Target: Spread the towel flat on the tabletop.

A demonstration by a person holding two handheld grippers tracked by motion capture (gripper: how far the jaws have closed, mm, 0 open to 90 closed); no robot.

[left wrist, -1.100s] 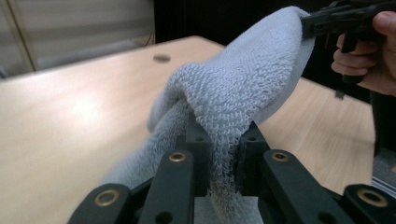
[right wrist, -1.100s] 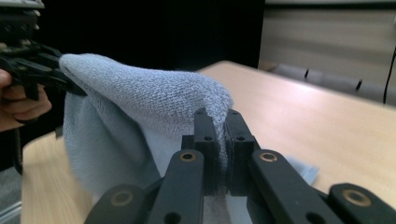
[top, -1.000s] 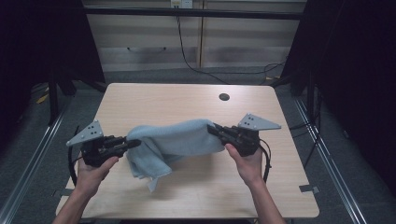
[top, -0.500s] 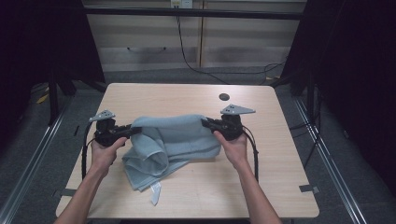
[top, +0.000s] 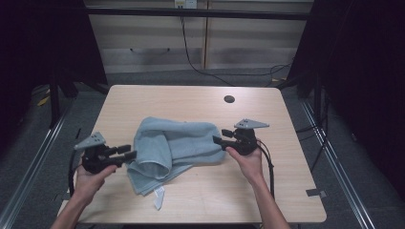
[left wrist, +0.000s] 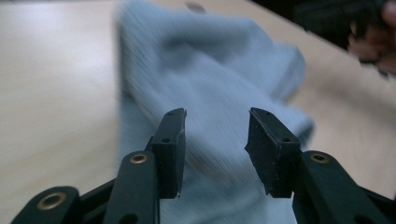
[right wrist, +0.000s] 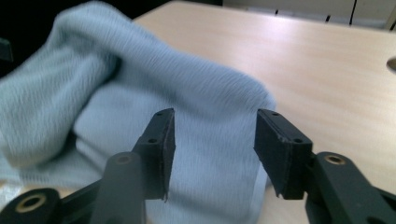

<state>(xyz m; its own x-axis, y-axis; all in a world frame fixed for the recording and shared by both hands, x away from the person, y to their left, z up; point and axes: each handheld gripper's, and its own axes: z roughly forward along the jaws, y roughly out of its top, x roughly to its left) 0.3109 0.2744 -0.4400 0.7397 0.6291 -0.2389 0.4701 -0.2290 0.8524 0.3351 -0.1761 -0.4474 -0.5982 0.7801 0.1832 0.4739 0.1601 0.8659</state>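
High view: a pale blue towel (top: 174, 145) lies bunched and folded at the middle of the light wooden tabletop (top: 191, 200), a white tag (top: 158, 197) trailing from its near edge. Left gripper (top: 125, 151) sits just left of the towel, its jaws spread and empty; the left gripper view shows the cloth (left wrist: 210, 84) beyond the gap. Right gripper (top: 218, 137) sits at the towel's right end, jaws likewise spread. A dark round hole (top: 229, 98) marks the far side

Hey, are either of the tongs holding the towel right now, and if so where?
Nothing is held. Both the left tongs and right tongs are open, the towel lying loose on the table.
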